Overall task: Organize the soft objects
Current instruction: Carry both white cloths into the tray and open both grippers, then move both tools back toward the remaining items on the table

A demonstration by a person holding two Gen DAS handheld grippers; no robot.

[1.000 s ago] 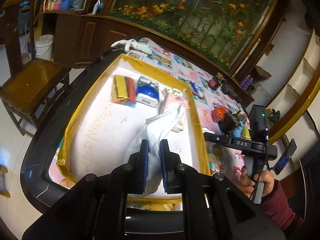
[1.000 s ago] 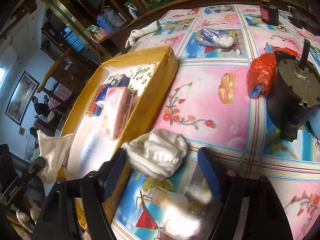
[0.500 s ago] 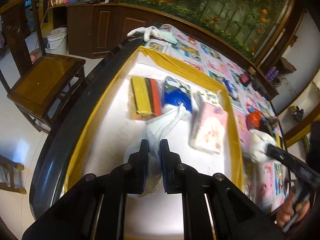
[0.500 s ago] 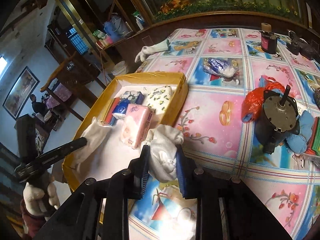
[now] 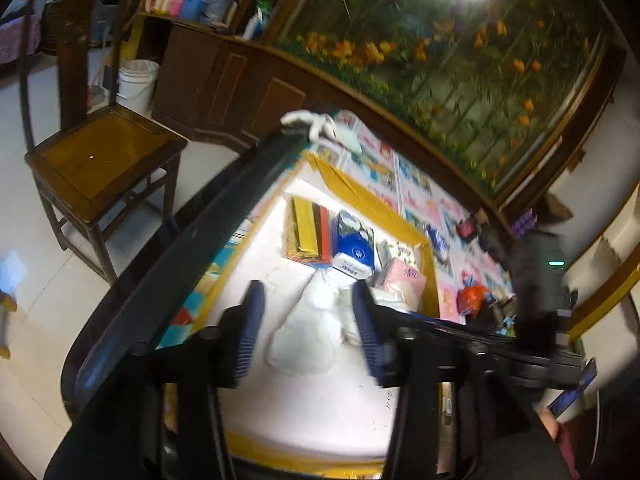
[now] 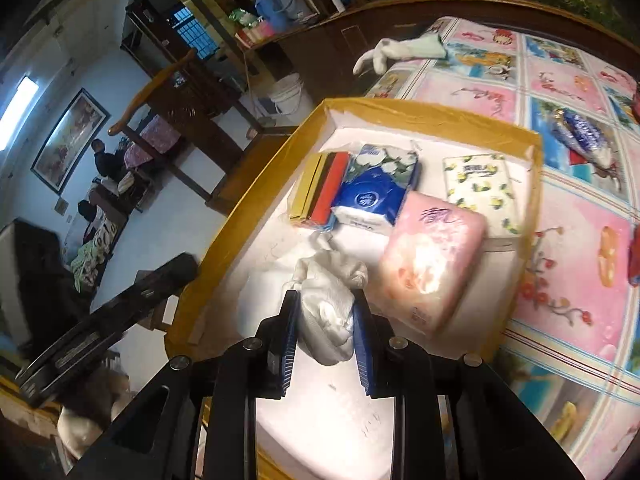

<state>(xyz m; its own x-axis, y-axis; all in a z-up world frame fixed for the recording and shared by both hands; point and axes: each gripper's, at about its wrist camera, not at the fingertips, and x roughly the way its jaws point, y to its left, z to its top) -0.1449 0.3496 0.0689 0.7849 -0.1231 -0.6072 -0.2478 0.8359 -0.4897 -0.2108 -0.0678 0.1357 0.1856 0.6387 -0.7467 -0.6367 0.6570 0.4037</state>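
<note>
Two white cloths at the tray point(image 6: 532, 148)
Left gripper point(image 5: 308, 334) just opened — white cloth point(image 5: 308, 336) lying loose between its jaws; right gripper point(image 6: 326, 320) clamps white bundle point(image 6: 328, 308).

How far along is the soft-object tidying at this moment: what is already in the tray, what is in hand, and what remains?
Done: four tissue packs, among them the pink pack, lie in the yellow-edged tray. The left gripper has just been opening, and its white cloth lies on the tray floor. In hand: the right gripper is shut on a white cloth bundle above the tray. Left: the white glove at the table's edge.

A home: wooden chair point(image 5: 100, 156), cabinets point(image 5: 224, 84), framed picture point(image 6: 68, 140).
</note>
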